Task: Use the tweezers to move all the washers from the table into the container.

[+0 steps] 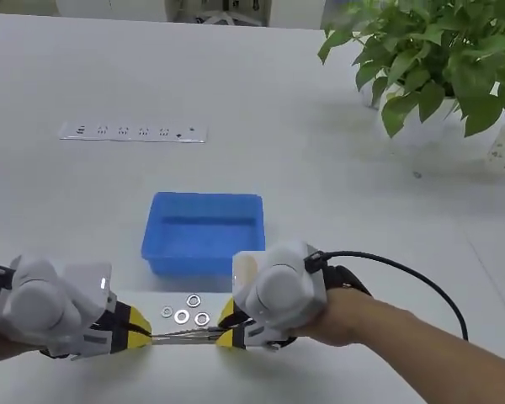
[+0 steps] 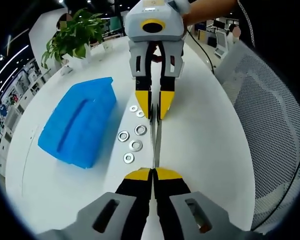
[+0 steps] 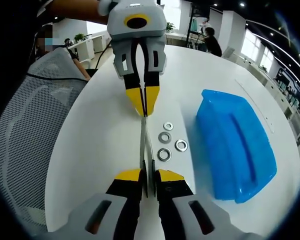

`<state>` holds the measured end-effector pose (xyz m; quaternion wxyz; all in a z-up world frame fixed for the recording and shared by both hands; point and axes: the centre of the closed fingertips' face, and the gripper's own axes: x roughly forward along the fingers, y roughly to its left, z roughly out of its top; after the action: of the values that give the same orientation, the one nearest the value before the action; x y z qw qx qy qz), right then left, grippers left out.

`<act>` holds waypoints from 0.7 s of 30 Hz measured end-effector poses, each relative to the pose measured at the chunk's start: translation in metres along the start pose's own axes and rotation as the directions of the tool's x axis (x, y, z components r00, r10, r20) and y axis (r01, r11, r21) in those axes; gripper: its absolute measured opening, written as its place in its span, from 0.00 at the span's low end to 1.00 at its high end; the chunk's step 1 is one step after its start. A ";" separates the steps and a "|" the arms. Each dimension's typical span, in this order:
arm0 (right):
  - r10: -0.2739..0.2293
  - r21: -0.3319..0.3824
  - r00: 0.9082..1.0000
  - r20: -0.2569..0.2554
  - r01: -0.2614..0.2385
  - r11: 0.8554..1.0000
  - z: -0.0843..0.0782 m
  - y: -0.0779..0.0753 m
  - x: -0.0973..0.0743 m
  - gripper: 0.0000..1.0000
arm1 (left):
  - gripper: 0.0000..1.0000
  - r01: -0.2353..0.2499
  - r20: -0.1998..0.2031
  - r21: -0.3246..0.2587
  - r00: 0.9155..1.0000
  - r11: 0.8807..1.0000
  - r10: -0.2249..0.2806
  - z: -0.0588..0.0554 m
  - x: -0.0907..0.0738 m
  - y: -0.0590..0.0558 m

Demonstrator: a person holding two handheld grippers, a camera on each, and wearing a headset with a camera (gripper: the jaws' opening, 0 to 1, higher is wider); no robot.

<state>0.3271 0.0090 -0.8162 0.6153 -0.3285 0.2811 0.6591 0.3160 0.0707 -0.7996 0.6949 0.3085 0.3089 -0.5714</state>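
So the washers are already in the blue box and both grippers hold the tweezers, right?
Not quite. The washers lie on the table beside the blue container, not in it, as the head view shows. The left gripper and right gripper do both hold the tweezers.

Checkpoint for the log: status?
Left gripper and right gripper shut on tweezers, one each end. Washers on table, beside blue container. Nothing between them.
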 end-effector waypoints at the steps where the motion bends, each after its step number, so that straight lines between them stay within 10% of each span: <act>1: 0.000 0.002 1.000 -0.001 0.000 1.000 0.000 0.000 0.000 0.12 | 0.05 -0.002 0.002 0.000 1.000 1.000 0.002 0.001 -0.001 0.000; 21: -0.021 -0.003 1.000 0.017 0.021 1.000 -0.001 0.004 -0.004 0.13 | 0.05 -0.018 0.033 0.043 0.999 0.999 0.017 0.038 -0.023 -0.002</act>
<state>0.3234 0.0057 -0.8138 0.6241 -0.3269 0.2714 0.6558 0.3132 0.0543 -0.7582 0.6980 0.3168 0.2821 -0.5769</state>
